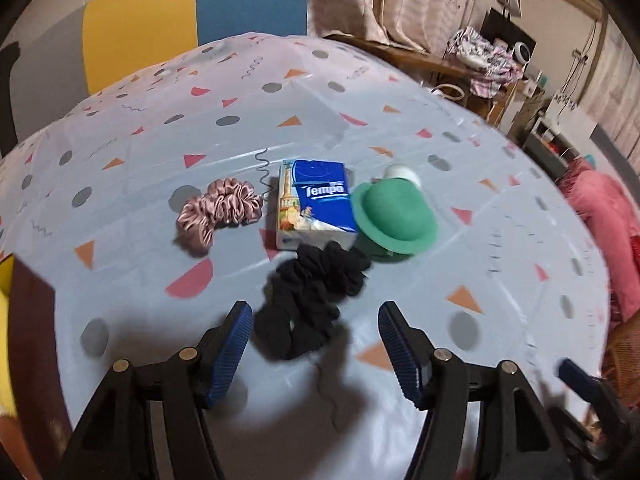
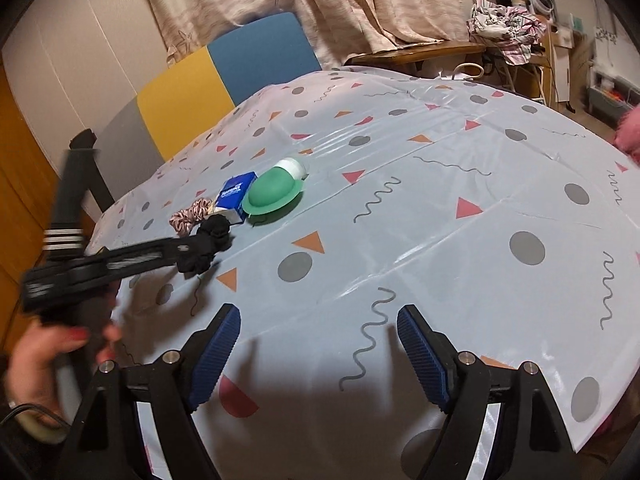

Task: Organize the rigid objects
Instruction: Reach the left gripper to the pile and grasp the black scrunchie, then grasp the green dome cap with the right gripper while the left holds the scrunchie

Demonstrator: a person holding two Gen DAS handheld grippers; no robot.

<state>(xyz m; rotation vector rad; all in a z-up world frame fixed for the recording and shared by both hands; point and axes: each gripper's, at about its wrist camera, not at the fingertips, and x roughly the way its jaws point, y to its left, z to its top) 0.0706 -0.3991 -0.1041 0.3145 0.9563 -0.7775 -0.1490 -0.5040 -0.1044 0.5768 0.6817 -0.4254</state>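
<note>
Four things cluster mid-worktop (image 1: pixel 500 240): a tissue pack (image 1: pixel 316 204), a green hat (image 1: pixel 390 216) touching its right side, a pink scrunchie (image 1: pixel 220 208) to its left, a black scrunchie (image 1: pixel 312 300) in front. The left gripper (image 1: pixel 316 352) gapes around the black scrunchie's near end; the right gripper (image 2: pixel 318 354) gapes over bare cloth.

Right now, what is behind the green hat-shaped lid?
Behind the green hat-shaped lid a white rounded object peeks out, partly covered by it. What it is cannot be told.
</note>
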